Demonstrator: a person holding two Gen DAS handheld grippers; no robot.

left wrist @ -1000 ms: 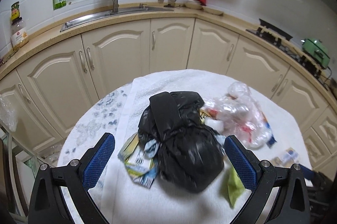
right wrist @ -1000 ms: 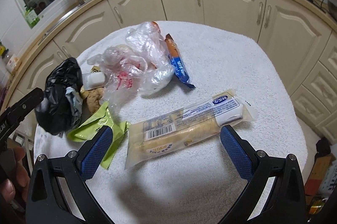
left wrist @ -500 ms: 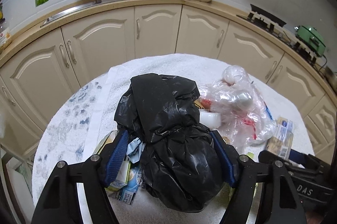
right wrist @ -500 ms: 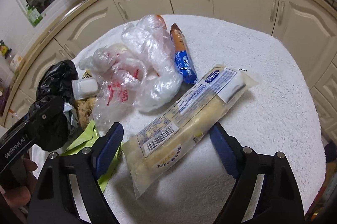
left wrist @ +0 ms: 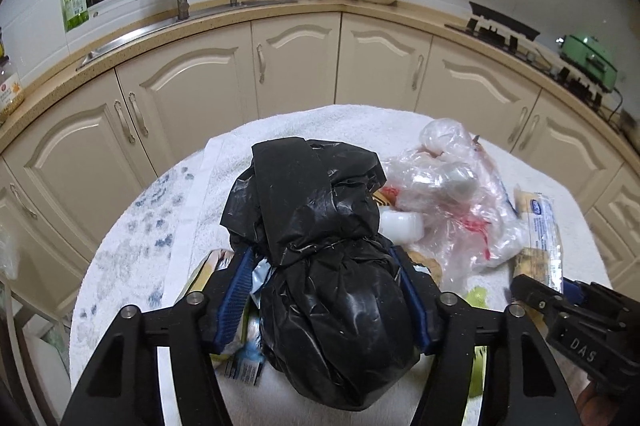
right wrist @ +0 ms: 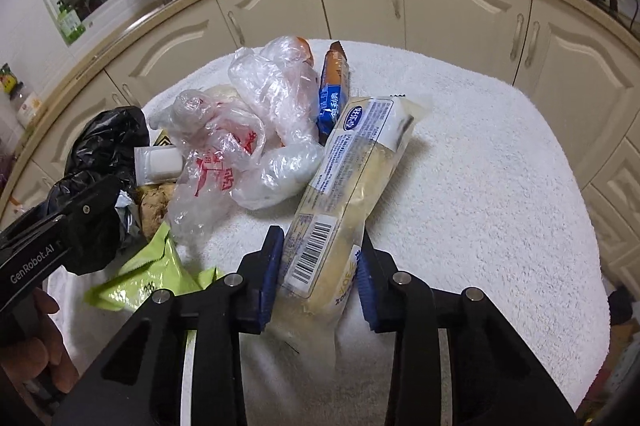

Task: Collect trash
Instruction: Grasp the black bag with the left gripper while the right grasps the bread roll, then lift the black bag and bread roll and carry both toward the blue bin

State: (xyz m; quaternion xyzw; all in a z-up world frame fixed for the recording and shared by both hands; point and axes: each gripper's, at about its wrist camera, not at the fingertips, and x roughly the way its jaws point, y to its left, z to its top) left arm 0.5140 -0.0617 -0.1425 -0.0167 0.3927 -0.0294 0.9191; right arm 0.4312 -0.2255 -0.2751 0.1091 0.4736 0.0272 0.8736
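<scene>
left fingers (left wrist: 322,300) closing, pads pressed on black trash bag (left wrist: 320,246); right fingers (right wrist: 316,276) closing, clamped on long snack wrapper (right wrist: 348,194), likely held for bagging.

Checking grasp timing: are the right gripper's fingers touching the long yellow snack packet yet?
Touching. In the right wrist view both blue fingers of the right gripper press the sides of the long yellow snack packet, still closing.
</scene>
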